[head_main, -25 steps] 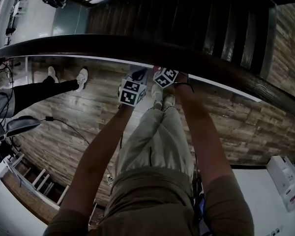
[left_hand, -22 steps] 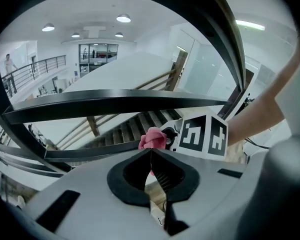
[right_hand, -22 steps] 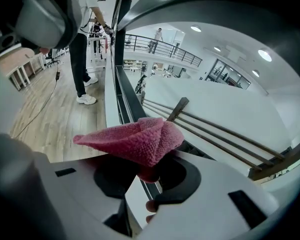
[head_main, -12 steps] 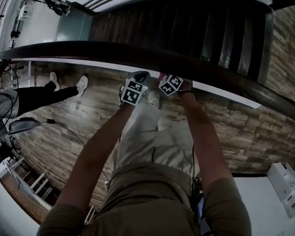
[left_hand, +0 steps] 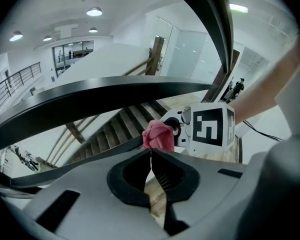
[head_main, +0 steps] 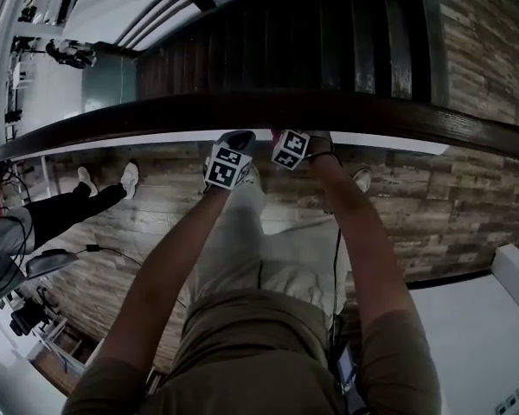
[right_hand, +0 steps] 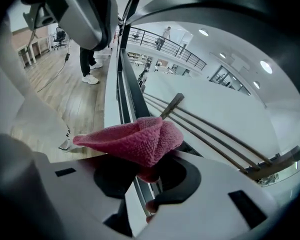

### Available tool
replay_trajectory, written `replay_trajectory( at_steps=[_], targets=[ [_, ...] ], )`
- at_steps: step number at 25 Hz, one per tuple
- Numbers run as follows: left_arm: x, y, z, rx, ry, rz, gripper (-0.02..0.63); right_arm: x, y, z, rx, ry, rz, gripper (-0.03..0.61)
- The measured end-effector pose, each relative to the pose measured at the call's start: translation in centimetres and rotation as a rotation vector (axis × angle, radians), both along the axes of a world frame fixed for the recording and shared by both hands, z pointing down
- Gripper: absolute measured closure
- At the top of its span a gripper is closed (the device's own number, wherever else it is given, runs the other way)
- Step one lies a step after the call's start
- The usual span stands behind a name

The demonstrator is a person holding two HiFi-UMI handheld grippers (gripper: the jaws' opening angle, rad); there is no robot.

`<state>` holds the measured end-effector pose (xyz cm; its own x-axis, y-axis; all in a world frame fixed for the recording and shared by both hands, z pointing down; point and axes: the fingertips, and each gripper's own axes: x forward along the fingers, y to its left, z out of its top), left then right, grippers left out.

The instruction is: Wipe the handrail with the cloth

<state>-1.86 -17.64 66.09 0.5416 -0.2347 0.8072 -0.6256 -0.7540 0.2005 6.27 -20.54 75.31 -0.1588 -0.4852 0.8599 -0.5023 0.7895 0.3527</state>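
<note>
Head view: I see both arms stretched forward to the dark handrail, which crosses the frame from left to right. The left gripper and the right gripper sit side by side at the rail's near edge, marker cubes facing up. A sliver of the pink cloth shows at the right gripper's tip, against the rail. Beyond the rail the dark stairs run down. Below it lies a wood-plank floor, and a bystander's legs stand at the left

Left gripper view: the jaws of the left gripper are clenched together with only a hairline seam between them, and they grasp nothing. Just past their tips the cloth bunches beside the right gripper's marker cube. The handrail arcs overhead and the stairs show beneath it

Right gripper view: the jaws of the right gripper are clamped on the cloth. It folds up out of them in a wedge that spreads to the left. The cloth lies across the line of the handrail, which runs away from the jaws. I cannot tell from this view whether it presses on the rail. The bystander stands on the floor at the left
</note>
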Motion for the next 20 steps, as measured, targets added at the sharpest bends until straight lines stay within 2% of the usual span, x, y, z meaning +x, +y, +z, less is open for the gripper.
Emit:
replay_trajectory(
  at_steps=[4,8,20],
  targets=[
    [4.8,0.7,0.8,0.002,-0.008,0.049,0.595,3.1,0.5,-0.2,-0.005,-0.02,0.036,0.468],
    [8.7,1.5,1.3,0.003,-0.014,0.059,0.595,6.5,1.7,0.2,0.013,-0.04,0.054,0.468],
    [16.8,3.9,2.1,-0.006,-0.035,0.044,0.595,15.8,3.8,0.1,0.035,-0.058,0.058,0.466]
  ],
)
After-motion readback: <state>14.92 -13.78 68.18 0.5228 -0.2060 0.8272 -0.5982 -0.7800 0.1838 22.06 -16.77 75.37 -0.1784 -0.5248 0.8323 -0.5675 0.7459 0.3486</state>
